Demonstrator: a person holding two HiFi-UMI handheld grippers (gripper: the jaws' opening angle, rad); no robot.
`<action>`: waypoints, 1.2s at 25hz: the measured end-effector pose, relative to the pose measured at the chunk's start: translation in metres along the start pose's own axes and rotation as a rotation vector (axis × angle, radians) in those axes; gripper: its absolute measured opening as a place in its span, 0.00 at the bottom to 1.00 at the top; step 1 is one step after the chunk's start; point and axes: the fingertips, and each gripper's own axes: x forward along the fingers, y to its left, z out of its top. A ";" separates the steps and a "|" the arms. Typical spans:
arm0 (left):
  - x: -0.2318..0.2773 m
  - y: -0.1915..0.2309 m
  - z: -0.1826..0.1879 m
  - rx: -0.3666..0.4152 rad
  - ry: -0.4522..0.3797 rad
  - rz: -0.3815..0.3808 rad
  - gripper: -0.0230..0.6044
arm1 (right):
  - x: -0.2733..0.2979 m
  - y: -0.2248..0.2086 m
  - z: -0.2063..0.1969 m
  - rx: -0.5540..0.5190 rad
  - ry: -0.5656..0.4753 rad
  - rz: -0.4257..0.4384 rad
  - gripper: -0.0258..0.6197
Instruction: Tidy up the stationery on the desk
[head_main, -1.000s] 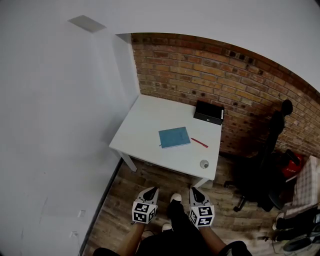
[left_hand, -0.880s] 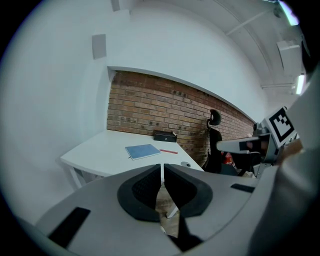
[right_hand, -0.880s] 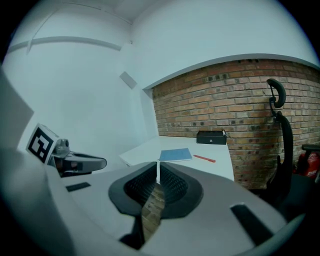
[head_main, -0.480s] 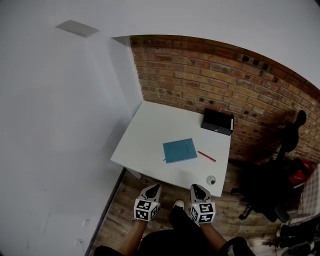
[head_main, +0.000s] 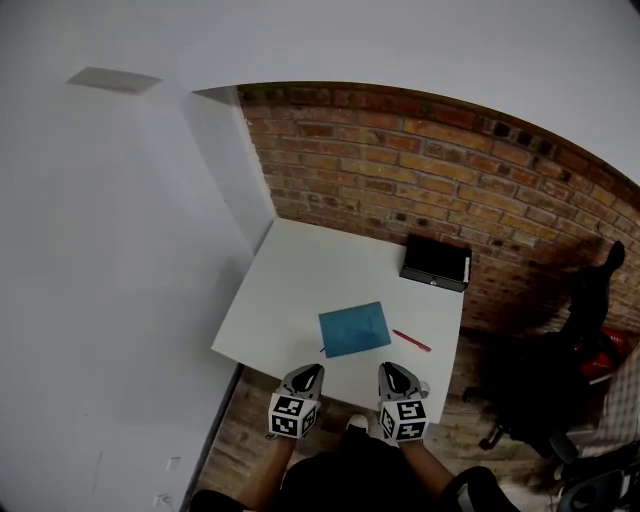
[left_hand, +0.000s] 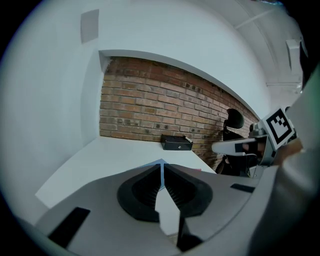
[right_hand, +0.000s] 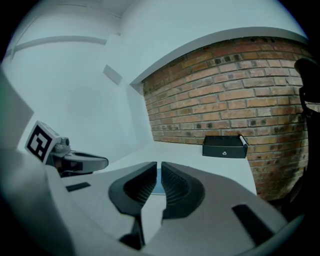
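Head view: the blue notebook (head_main: 354, 329) lies on the bench (head_main: 290, 290) just ahead, between the left tongs (head_main: 311, 372) and right tongs (head_main: 391, 371). The slanted red pen (head_main: 411, 341) is nearer the right.
Left gripper view: tongs closed, empty.
Right gripper view: likewise closed, holding nothing.

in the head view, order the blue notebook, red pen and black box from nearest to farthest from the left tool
1. blue notebook, just ahead of the left tool
2. red pen, right of the notebook
3. black box, far right corner by the brick wall
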 end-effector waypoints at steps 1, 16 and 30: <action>0.006 0.002 0.005 0.004 0.000 -0.002 0.08 | 0.006 -0.004 0.002 0.002 0.002 0.002 0.08; 0.074 0.019 0.036 0.058 0.050 -0.085 0.08 | 0.047 -0.044 0.014 0.086 0.025 -0.062 0.08; 0.157 0.039 0.071 0.228 0.108 -0.391 0.10 | 0.084 -0.065 0.019 0.192 0.023 -0.339 0.08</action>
